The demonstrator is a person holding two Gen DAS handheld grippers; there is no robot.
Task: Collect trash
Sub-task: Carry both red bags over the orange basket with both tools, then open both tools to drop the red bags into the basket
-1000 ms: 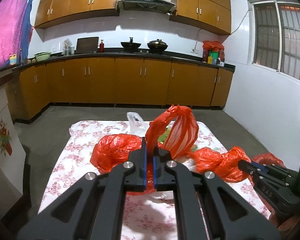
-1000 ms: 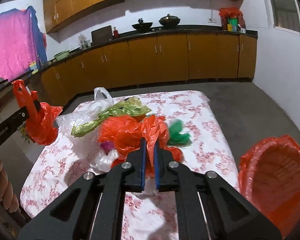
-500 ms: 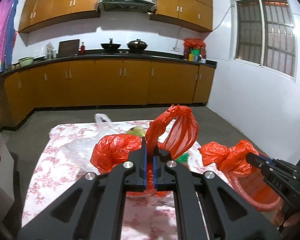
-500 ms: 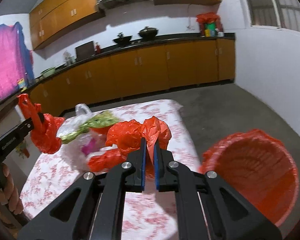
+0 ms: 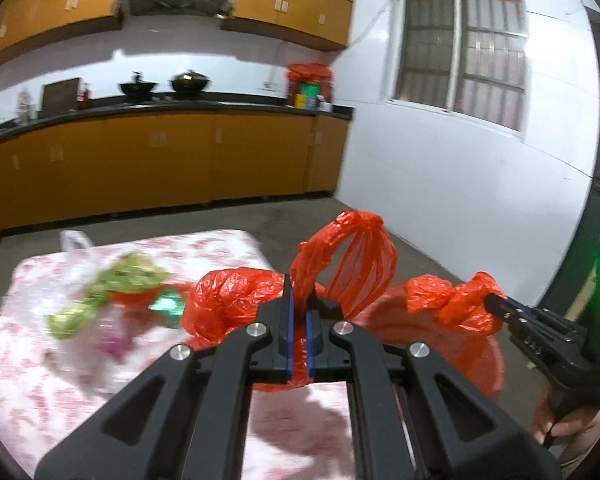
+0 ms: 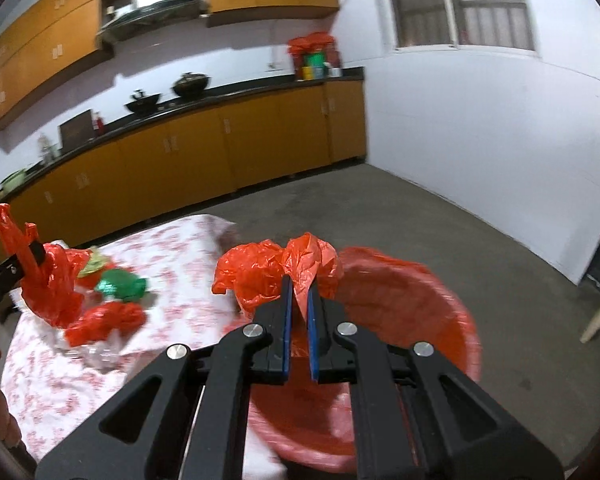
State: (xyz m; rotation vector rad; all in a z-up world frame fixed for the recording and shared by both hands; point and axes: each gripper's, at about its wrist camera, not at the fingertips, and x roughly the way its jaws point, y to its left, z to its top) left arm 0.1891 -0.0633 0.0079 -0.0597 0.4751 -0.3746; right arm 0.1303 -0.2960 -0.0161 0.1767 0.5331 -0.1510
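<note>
Both grippers, left (image 5: 298,320) and right (image 6: 299,312), have jaws pinching red plastic bags (image 5: 228,300) beside the red basket (image 6: 420,300).

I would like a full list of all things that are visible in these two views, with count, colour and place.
red plastic bag: one, red, held up by both grippers
trash bin: one, red-lined, beside the table
table: one, floral cloth, left
loose trash: several pieces, green, clear, red, on the table
woks: two, black, far counter
cabinets: orange, far wall
window: one, barred, right wall
left gripper: black, shut on a bag handle
right gripper: black, shut on the other handle
</note>
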